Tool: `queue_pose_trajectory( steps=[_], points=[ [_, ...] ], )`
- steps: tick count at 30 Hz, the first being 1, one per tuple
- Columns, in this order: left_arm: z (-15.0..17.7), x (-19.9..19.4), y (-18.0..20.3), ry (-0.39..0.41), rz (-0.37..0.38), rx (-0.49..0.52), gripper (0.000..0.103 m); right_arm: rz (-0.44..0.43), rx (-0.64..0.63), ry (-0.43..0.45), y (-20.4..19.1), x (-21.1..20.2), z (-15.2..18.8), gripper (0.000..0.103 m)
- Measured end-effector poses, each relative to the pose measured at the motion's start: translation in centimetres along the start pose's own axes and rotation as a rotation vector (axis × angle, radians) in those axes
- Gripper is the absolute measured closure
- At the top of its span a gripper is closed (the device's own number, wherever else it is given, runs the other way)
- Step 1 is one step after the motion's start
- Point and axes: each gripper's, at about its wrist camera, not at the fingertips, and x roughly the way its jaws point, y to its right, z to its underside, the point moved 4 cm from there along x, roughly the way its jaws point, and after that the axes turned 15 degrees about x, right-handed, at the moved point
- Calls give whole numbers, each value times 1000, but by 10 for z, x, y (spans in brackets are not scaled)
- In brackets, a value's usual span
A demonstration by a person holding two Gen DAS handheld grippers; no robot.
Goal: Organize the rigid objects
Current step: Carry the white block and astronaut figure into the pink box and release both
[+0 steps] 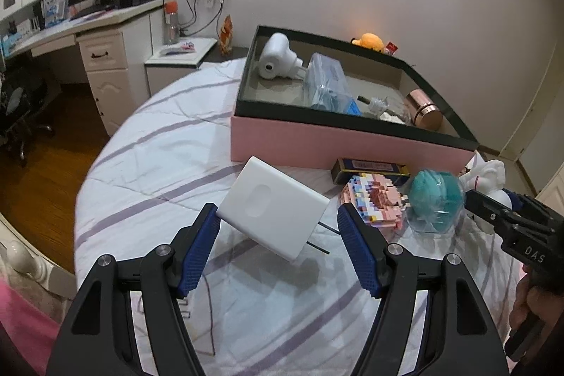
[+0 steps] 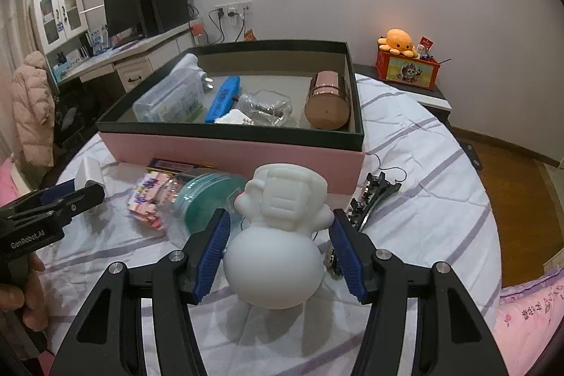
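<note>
The striped bedspread [image 1: 169, 143] carries the pink box [image 1: 317, 143], brick toy [image 1: 373, 199] and hair clips [image 2: 373, 196].

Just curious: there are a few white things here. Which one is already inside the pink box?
The small white camera, in the box's far corner. The flat white block and white figurine are outside it, each between tongs.

We saw a flat white power bank [image 1: 273, 207] tilted up off the striped bedspread, one corner against a blue pad. A white figurine [image 2: 278, 228] with a round base stood upright between the other pads, which touched its sides. Beside it lay a pink block model [image 1: 373, 198] and a teal item in clear packaging [image 1: 435, 199], just before the pink box [image 1: 317, 143], which already held a copper canister [image 2: 328, 101] and, perhaps, a glass bottle [image 2: 266, 108].
</note>
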Motion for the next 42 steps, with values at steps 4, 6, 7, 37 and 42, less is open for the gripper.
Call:
queue_pose_trajectory(
  steps=[4, 6, 7, 37, 42],
  points=[
    [-7, -15, 1, 30, -9, 12, 33, -19, 0, 25, -3, -15, -4, 44],
    [-13, -22, 2, 46, -14, 23, 33, -39, 1, 37, -6, -23, -8, 44],
    [-17, -25, 3, 55, -14, 28, 33, -42, -3, 43, -8, -26, -10, 44],
    [-178, 83, 29, 65, 7, 149, 33, -33, -37, -41, -24, 85, -148, 44],
    [-177, 101, 27, 33, -3, 154, 32, -22, -36, -75, -19, 102, -146, 43]
  ],
)
